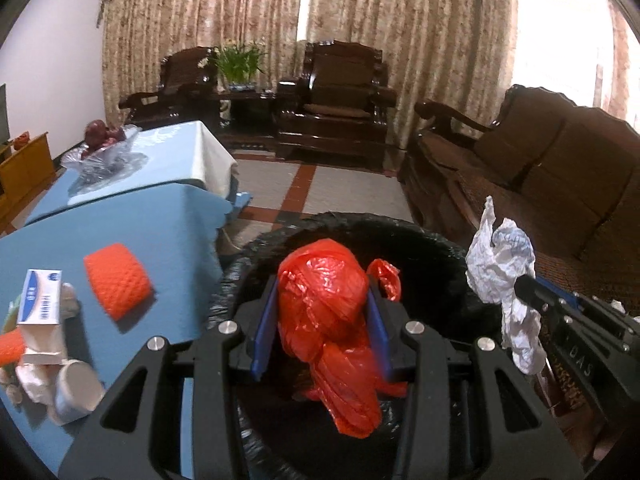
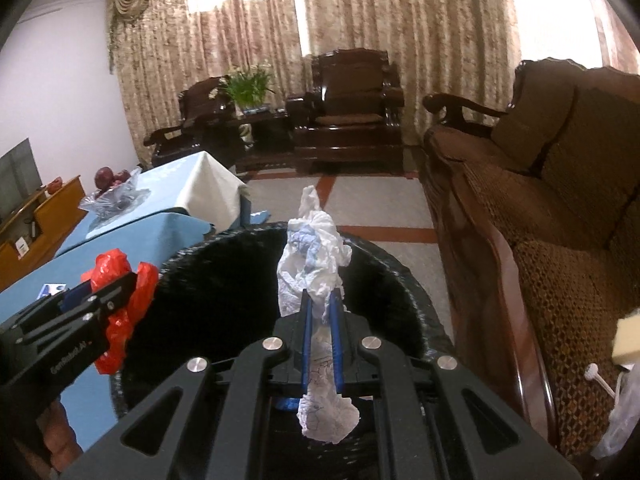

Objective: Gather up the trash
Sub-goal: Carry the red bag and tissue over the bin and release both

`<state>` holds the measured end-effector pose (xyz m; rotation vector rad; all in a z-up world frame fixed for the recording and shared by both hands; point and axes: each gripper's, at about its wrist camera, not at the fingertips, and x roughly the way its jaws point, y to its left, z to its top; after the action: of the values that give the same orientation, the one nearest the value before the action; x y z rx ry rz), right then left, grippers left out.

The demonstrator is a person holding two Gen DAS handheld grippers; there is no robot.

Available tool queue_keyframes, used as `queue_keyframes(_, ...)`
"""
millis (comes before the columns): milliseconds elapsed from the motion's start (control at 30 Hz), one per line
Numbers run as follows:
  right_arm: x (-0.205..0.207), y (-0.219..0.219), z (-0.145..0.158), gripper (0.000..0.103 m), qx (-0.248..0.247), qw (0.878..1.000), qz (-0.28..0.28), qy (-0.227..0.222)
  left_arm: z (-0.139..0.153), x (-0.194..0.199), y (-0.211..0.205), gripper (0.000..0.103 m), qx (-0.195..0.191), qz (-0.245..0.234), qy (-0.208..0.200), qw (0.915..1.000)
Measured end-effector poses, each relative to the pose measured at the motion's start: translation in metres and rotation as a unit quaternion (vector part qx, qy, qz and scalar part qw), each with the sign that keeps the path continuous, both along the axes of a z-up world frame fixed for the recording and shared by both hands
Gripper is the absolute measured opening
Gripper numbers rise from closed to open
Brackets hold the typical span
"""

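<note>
You hold both loads over the black-lined bin (image 1: pixel 440 240): left gripper (image 1: pixel 322 320) clamps the red plastic bag (image 1: pixel 324 300), right gripper (image 2: pixel 320 316) pinches crumpled paper (image 2: pixel 312 264). Next, spread both fingers.

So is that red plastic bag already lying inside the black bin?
No, the red plastic bag is clamped in the left gripper, held above the open black bin.

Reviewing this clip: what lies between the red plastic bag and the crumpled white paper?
Only the open mouth of the black-lined bin. In the right wrist view, the red plastic bag and crumpled white paper hang apart over it.
</note>
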<state>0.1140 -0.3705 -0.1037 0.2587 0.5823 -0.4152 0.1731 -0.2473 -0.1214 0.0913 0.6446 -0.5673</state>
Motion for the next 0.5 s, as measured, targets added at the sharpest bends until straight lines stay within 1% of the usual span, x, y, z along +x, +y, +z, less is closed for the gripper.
queue_keyframes(67, 0.000, -0.005, -0.005, 0.009, -0.003, 1.000, -0.006, 0.005, -0.005, 0.004, -0.005, 0.043, 0.000, -0.005, 0.008, 1.0000)
queue_keyframes(100, 0.000, -0.007, -0.007, 0.014, -0.003, 1.000, -0.010, 0.008, -0.007, 0.006, -0.007, 0.050, 0.000, -0.007, 0.009, 0.9999)
queue_keyframes(133, 0.001, -0.009, -0.009, 0.018, -0.003, 1.000, -0.014, 0.009, -0.008, 0.007, -0.008, 0.062, 0.000, -0.010, 0.011, 0.9999)
queue_keyframes(167, 0.000, -0.010, -0.011, 0.026, -0.003, 1.000, -0.017, 0.011, -0.009, 0.006, -0.008, 0.065, 0.000, -0.011, 0.011, 0.9999)
queue_keyframes(200, 0.000, -0.011, -0.012, 0.030, -0.003, 1.000, -0.020, 0.012, -0.008, 0.007, -0.008, 0.067, -0.001, -0.012, 0.010, 0.9999)
queue_keyframes(267, 0.000, -0.012, -0.014, 0.048, -0.006, 1.000, -0.025, 0.013, -0.007, 0.006, -0.004, 0.072, 0.002, -0.013, 0.005, 0.9999)
queue_keyframes(300, -0.001, -0.012, -0.014, 0.052, -0.008, 1.000, -0.027, 0.014, -0.006, 0.006, -0.001, 0.078, 0.004, -0.010, 0.003, 0.9999)
queue_keyframes(333, -0.001, -0.010, -0.014, 0.063, -0.011, 0.999, -0.027, 0.014, -0.004, 0.005, 0.005, 0.082, 0.006, -0.003, 0.001, 1.0000)
queue_keyframes(367, -0.001, -0.008, -0.014, 0.073, -0.012, 0.999, -0.027, 0.013, -0.003, 0.006, 0.010, 0.084, 0.006, 0.003, -0.001, 1.0000)
queue_keyframes(433, -0.002, -0.001, -0.013, 0.082, -0.018, 1.000, -0.025, 0.008, 0.001, 0.007, 0.025, 0.087, 0.005, 0.019, -0.003, 0.9998)
queue_keyframes(467, -0.001, 0.001, -0.012, 0.085, -0.019, 1.000, -0.024, 0.008, 0.002, 0.008, 0.031, 0.088, 0.004, 0.025, -0.004, 0.9997)
queue_keyframes(500, 0.000, 0.005, -0.011, 0.090, -0.021, 1.000, -0.022, 0.009, 0.004, 0.009, 0.042, 0.090, 0.006, 0.038, -0.007, 0.9992)
